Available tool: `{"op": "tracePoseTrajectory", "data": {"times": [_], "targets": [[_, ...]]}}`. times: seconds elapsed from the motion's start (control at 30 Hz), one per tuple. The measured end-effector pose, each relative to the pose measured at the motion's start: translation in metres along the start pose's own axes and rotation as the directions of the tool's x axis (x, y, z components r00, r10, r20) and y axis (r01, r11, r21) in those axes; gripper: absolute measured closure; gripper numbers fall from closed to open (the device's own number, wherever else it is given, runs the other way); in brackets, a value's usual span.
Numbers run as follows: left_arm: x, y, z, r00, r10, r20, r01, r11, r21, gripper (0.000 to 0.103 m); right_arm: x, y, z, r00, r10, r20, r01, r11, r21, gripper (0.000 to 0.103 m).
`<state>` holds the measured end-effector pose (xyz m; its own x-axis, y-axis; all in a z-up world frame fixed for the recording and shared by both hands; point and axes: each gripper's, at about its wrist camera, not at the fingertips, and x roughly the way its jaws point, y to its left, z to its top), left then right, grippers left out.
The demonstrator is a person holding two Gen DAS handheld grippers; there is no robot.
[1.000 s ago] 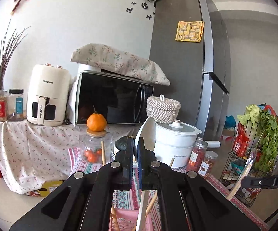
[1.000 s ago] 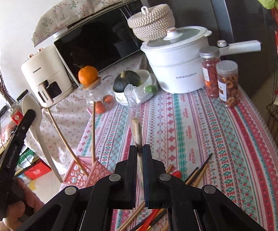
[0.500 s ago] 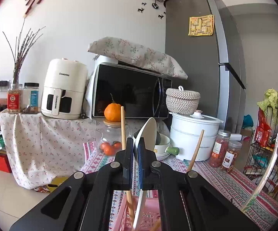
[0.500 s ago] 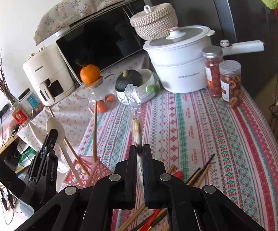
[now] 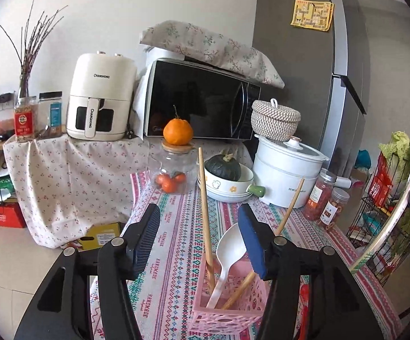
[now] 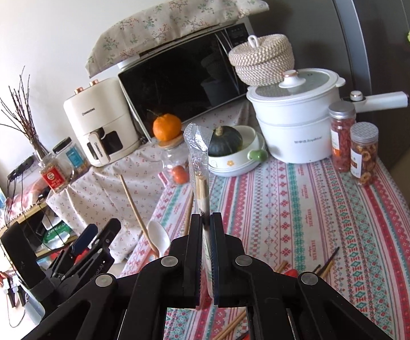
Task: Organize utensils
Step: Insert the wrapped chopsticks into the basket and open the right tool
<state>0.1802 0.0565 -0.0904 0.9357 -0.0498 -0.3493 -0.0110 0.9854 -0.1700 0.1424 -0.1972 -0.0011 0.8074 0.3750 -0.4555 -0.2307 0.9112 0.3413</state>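
Observation:
A pink lattice utensil holder (image 5: 227, 316) stands on the patterned tablecloth (image 5: 173, 243). In it stand a white spoon (image 5: 227, 250) and wooden chopsticks (image 5: 205, 212). My left gripper (image 5: 199, 239) is open and empty just above the holder. My right gripper (image 6: 205, 221) is shut on a plastic-wrapped pair of chopsticks (image 6: 198, 167), held upright above the table; the wrapped pair also shows at the right of the left wrist view (image 5: 389, 223). The white spoon (image 6: 157, 236) shows low left in the right wrist view. Loose chopsticks (image 6: 322, 265) lie on the cloth.
At the back of the table stand a white pot (image 6: 295, 121), a bowl with a dark squash (image 6: 234, 155), a glass jar with an orange on top (image 5: 176, 167) and two snack jars (image 6: 352, 147). A microwave (image 5: 199, 102) and an air fryer (image 5: 100, 99) sit behind.
My left gripper has opened and let go of the white spoon, which now stands in the pink holder. My right gripper still holds the wrapped chopsticks.

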Motion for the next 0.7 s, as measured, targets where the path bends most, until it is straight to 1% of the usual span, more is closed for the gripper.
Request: {"op": "tracePoseTrajectory", "data": {"times": [0.07,0.13,0.23,0.33,0.4,0.47,0.6,0.7], "targets": [[-0.01,0.003,0.004,0.999,0.013,-0.039,-0.013,1.0,0.012,0.031,-0.001,0.006,0.003,1.0,0.018,0.012,-0.018,1.0,-0.004,0.099],[-0.019,0.006,0.008,0.995,0.03,-0.097,-0.029,0.999,0.012,0.028,0.0,0.013,0.005,0.999,0.036,0.021,-0.036,0.999,-0.007,0.099],[-0.029,0.009,0.009,0.98,0.037,-0.194,-0.033,0.999,0.02,0.019,0.004,0.023,0.008,0.998,0.06,0.036,-0.059,0.998,-0.01,0.099],[-0.039,0.012,0.003,0.966,0.048,-0.255,-0.038,0.998,0.045,0.013,0.009,0.031,0.01,0.996,0.077,0.048,-0.077,0.997,-0.01,0.099],[-0.041,0.014,-0.003,0.954,0.052,-0.297,-0.037,0.998,0.057,0.012,0.014,0.036,0.01,0.995,0.086,0.045,-0.085,0.996,-0.008,0.099],[-0.039,0.018,-0.01,0.936,0.044,-0.348,-0.028,0.998,0.053,0.012,0.021,0.04,0.009,0.996,0.087,0.035,-0.087,0.996,-0.006,0.099],[-0.032,0.019,-0.022,0.902,0.027,-0.432,-0.003,0.998,0.056,0.012,0.039,0.046,0.004,0.998,0.059,0.007,-0.059,0.998,-0.024,0.099],[-0.03,0.017,-0.025,0.888,0.018,-0.46,0.015,0.998,0.067,0.012,0.055,0.049,-0.001,0.999,0.026,-0.025,-0.027,0.999,-0.039,0.099]]}}
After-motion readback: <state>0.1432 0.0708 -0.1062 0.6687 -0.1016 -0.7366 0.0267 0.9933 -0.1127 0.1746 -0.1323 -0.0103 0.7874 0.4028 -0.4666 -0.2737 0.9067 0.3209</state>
